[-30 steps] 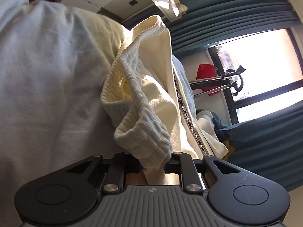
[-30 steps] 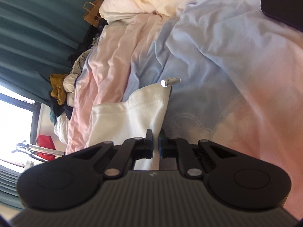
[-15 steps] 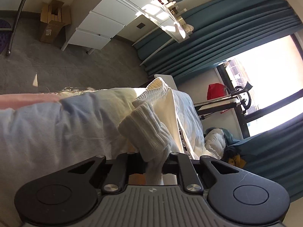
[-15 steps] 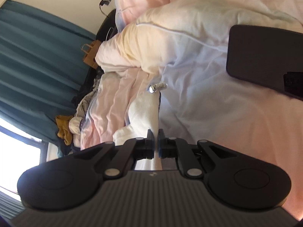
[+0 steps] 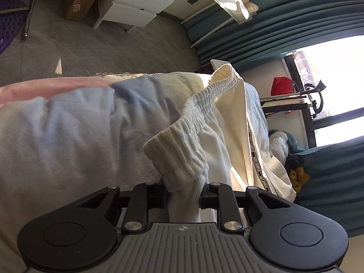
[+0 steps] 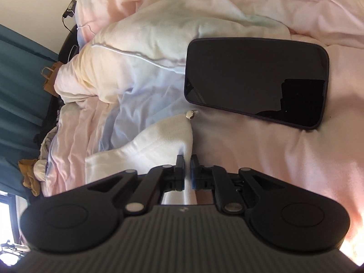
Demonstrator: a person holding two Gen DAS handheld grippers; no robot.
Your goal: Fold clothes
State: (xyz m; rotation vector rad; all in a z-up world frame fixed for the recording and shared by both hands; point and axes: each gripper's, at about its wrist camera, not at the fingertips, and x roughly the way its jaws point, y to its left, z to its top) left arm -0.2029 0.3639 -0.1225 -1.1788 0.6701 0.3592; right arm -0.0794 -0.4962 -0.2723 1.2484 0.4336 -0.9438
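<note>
**Cream pants pinched at both ends over the bed**

So here's where we are. Our left tool (image 5: pixel 184 190) has the ribbed waistband of the cream pants (image 5: pixel 229 136) bunched between its fingers, and its jaws are opening, with the cloth sitting between them and touching both sides. The rest of the pants stretches away ahead of that tool across the blue-and-pink duvet (image 5: pixel 75 125), with a black printed stripe (image 5: pixel 254 157) running down the leg just to the right of the tool.

Our right tool (image 6: pixel 187 170) is narrowed right down on a thin fold of the same pants (image 6: pixel 159 136), near a small metal cord tip (image 6: pixel 190 114) that pokes out straight ahead of the fingers. A black phone (image 6: pixel 254 79) lies face up on the duvet (image 6: pixel 273 159), ahead and to the right of that tool, just past the cord tip. Off to its left there's a teal curtain (image 6: pixel 16 79) and a heap of other clothes (image 6: pixel 36 170).
</note>
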